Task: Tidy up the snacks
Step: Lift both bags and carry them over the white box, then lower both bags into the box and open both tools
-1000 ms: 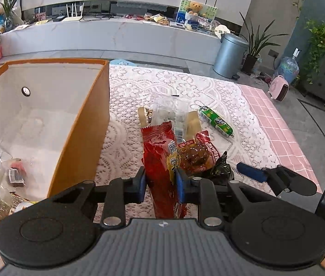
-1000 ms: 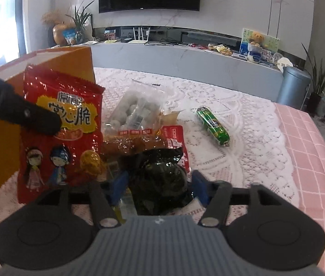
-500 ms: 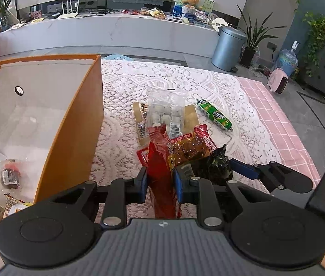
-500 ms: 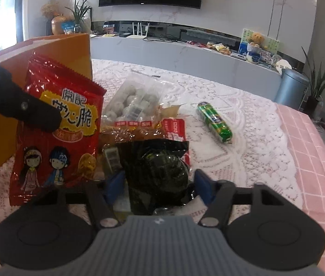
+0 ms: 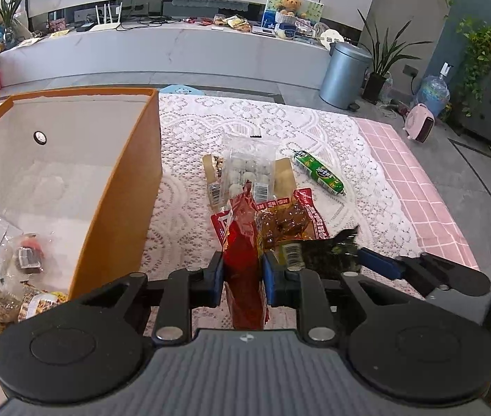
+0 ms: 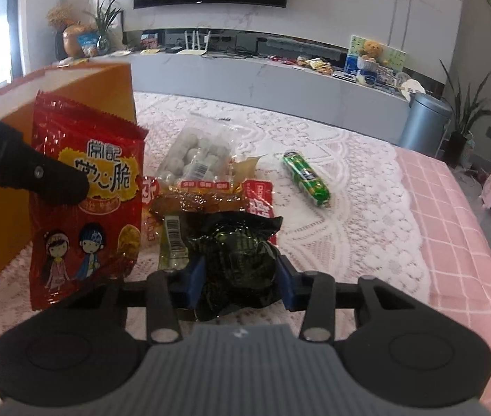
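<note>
upright red snack bag [image 6: 85, 194], long axis vertical

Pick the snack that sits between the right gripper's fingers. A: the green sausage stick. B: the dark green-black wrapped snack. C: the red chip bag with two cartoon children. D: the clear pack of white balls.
B: in the right wrist view the dark green-black wrapped snack lies between the closing fingers of the right gripper; the left gripper holds the red chip bag.
</note>
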Demonstrator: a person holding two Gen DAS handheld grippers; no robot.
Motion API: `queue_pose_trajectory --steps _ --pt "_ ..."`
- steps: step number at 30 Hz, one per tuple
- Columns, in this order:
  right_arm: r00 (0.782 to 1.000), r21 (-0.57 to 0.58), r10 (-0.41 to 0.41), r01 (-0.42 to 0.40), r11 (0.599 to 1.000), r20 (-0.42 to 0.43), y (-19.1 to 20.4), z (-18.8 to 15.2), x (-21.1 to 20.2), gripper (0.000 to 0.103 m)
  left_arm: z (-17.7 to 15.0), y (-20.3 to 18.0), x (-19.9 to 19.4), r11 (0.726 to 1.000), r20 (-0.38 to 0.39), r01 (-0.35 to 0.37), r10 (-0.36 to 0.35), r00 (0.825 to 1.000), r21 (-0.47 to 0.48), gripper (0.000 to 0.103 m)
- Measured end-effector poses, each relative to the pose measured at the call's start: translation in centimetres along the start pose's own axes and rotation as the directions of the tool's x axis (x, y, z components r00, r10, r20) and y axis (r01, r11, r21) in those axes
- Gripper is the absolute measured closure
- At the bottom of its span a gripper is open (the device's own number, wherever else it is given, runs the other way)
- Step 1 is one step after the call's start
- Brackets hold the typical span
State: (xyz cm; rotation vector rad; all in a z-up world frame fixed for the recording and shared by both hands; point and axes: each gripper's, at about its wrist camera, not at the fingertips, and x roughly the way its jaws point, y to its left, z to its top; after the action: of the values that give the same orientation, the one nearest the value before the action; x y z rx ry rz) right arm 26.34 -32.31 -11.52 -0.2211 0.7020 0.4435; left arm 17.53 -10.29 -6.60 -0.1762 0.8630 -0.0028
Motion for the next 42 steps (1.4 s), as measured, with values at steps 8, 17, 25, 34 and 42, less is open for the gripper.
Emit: queue_pose_trajectory --steps 8,17,25,34,42 --pt "0.999 0.156 -0.044 0.042 0.987 0.015 -1.2 0.6 -4.2 0.062 0.2 0.6 -3.1 0.999 0.054 0.052 -0.051 0.997 -0.013 0.078" --pt "0.996 0.207 -0.068 0.054 0.977 0.059 3.2 1.6 -9.9 0.062 1.0 3.4 -8.2 0.99 0.14 0.129 -0.119 0.983 -0.061 0.078" --pt "0.995 0.165 -0.041 0.026 0.986 0.092 8.3 2.3 -13.9 0.062 1.7 7.6 -11.4 0.976 0.151 0.189 -0.172 0.973 -0.108 0.078" --pt "0.992 0.088 0.005 -0.017 0.996 0.13 13.5 4.7 -15.6 0.065 2.3 12.9 -14.2 0.966 0.211 0.208 -0.173 0.962 -0.153 0.079" --pt "0.985 0.056 0.096 -0.105 0.993 0.143 17.3 7.2 -14.9 0.066 3.7 17.1 -15.6 0.974 0.254 0.156 -0.111 0.961 -0.164 0.079"
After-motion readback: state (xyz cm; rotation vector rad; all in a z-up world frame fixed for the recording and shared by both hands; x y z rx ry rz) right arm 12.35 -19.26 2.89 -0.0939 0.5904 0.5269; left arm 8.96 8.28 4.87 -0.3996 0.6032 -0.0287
